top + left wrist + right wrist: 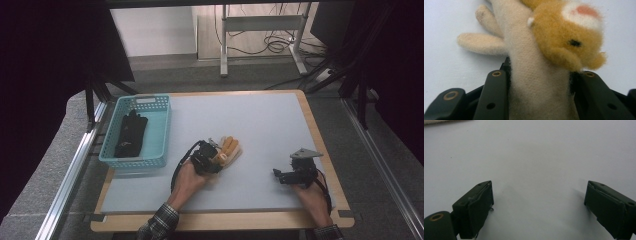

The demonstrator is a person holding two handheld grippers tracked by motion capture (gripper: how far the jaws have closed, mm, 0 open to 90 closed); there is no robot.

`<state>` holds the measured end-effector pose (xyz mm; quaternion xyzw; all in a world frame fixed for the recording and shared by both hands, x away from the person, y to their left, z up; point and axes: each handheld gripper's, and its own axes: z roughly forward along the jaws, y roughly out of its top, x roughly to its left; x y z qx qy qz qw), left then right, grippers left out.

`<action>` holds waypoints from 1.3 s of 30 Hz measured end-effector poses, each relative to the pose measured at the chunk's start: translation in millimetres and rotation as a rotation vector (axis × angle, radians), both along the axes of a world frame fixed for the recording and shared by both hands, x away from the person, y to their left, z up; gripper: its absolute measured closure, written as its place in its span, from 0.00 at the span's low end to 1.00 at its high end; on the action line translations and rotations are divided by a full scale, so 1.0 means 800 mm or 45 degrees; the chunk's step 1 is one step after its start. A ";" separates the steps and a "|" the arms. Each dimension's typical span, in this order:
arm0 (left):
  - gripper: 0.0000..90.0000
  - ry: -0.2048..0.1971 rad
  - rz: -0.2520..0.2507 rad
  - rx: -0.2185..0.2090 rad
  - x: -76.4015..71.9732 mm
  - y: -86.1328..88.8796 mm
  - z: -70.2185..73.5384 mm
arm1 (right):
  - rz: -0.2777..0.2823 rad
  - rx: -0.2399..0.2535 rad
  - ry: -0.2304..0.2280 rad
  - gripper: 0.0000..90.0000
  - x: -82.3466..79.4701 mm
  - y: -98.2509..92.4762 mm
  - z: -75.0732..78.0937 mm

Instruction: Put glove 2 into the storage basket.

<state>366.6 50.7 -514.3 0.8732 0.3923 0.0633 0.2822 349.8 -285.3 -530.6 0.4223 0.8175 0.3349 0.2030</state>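
A cream and orange plush glove (231,148) lies near the middle of the white table top (265,120). In the left gripper view its cream cuff (536,85) fills the gap between my two black jaws, and an orange animal face (566,37) sits on its back. My left gripper (212,157) is shut on that cuff, with both pads pressed against the fabric. Toward the front right, my right gripper (276,175) rests low over bare table. Its jaws stand wide open (539,195) with nothing between them.
A light blue basket (161,131) stands at the table's left edge with a black glove (131,132) inside. The wooden board's rim (320,145) runs along the right. Beyond the table are a desk frame (260,30) and cables on the floor.
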 end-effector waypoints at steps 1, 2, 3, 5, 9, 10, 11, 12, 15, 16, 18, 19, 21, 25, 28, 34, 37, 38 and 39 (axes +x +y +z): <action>0.66 -0.006 0.000 0.001 0.000 0.000 0.000 | 0.000 0.000 0.000 0.09 0.000 0.000 0.000; 0.67 -0.007 -0.002 0.000 0.001 0.001 0.002 | 0.000 0.000 0.000 0.09 0.000 0.000 0.000; 0.67 -0.012 0.002 -0.003 0.001 0.001 0.003 | 0.000 0.000 0.000 0.09 0.000 0.000 0.000; 0.67 -0.015 0.006 -0.016 0.001 0.001 0.005 | 0.000 0.000 0.000 0.09 0.000 0.000 0.000; 0.66 -0.032 0.006 -0.023 0.002 0.003 0.011 | 0.000 0.000 0.000 0.09 0.000 0.000 0.000; 0.66 -0.036 0.009 -0.028 0.002 0.003 0.013 | -0.001 0.001 0.002 0.09 0.000 0.000 0.000; 0.66 -0.038 0.008 -0.028 0.003 0.004 0.015 | -0.001 0.001 0.002 0.09 0.000 0.000 0.000; 0.66 -0.045 0.010 -0.032 0.003 0.005 0.018 | -0.001 0.001 0.002 0.09 0.000 0.000 0.000; 0.66 -0.052 0.012 -0.035 0.003 0.007 0.023 | -0.001 0.001 0.001 0.09 0.000 0.000 0.000; 0.66 -0.056 0.017 -0.039 0.003 0.008 0.026 | -0.001 0.001 0.001 0.09 0.000 0.000 0.000; 0.66 -0.060 0.017 -0.040 0.004 0.010 0.029 | -0.001 0.001 0.001 0.09 0.000 0.000 0.000; 0.66 -0.063 0.020 -0.042 0.004 0.011 0.030 | -0.001 0.001 0.001 0.09 0.000 0.000 0.000; 0.66 -0.069 0.025 -0.039 0.005 0.013 0.035 | 0.000 0.000 -0.001 0.09 0.000 0.000 0.000; 0.66 -0.076 0.039 -0.036 0.008 0.017 0.041 | 0.000 -0.001 -0.001 0.09 0.000 0.000 0.000; 0.65 -0.080 0.049 -0.035 0.009 0.020 0.046 | -0.001 0.000 0.000 0.09 0.000 0.000 0.000; 0.65 -0.078 0.069 -0.033 0.016 0.029 0.058 | 0.000 -0.001 -0.001 0.09 0.000 0.000 0.000; 0.65 -0.083 0.086 -0.040 0.020 0.034 0.064 | 0.000 -0.001 -0.001 0.09 0.000 0.000 0.000; 0.65 -0.085 0.093 -0.045 0.021 0.036 0.067 | -0.002 -0.001 0.001 0.09 0.000 0.000 0.000; 0.65 -0.086 0.100 -0.049 0.023 0.039 0.071 | -0.001 -0.001 0.000 0.09 0.000 0.000 0.000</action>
